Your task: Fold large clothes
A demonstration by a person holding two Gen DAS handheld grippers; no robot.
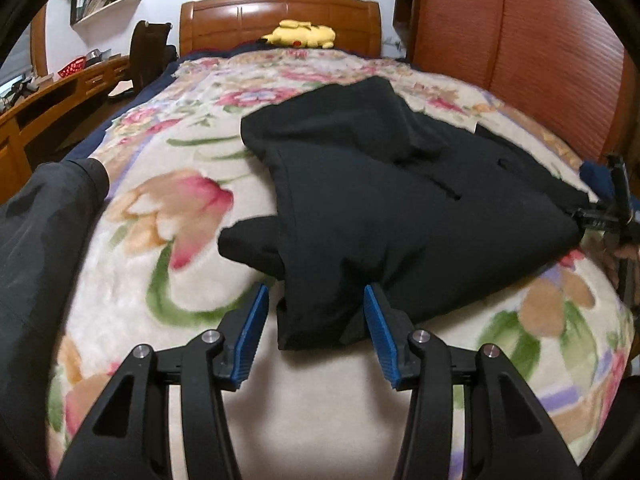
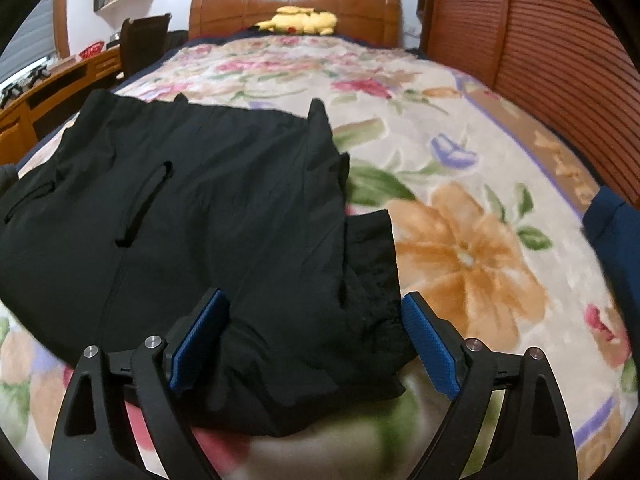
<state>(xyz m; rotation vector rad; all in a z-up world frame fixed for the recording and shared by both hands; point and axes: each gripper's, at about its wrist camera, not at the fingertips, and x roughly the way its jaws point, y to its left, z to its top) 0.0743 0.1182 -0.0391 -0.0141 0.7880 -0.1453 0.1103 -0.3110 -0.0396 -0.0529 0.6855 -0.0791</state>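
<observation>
A black garment (image 1: pixel 400 208) lies partly folded on the floral blanket (image 1: pixel 168 208) of a bed. In the left wrist view its near left corner lies between the blue pads (image 1: pixel 254 336) of my left gripper (image 1: pixel 315 288). The jaws are open, and a strip of blanket shows between the left pad and the cloth. In the right wrist view the garment (image 2: pixel 192 216), with its slit pocket, fills the left half. My right gripper (image 2: pixel 314 294) stands wide open over the near right corner, its pads clear of the cloth. The right gripper's black frame (image 1: pixel 616 200) shows at the garment's far right.
A yellow plush toy (image 1: pixel 302 34) rests against the wooden headboard (image 1: pixel 280 12). A wooden wardrobe (image 1: pixel 520 40) lines the right side. A desk (image 1: pixel 60 92) and chair (image 1: pixel 150 52) stand to the left. Dark grey cloth (image 1: pixel 40 240) lies at the left edge, navy cloth (image 2: pixel 612 232) at the right.
</observation>
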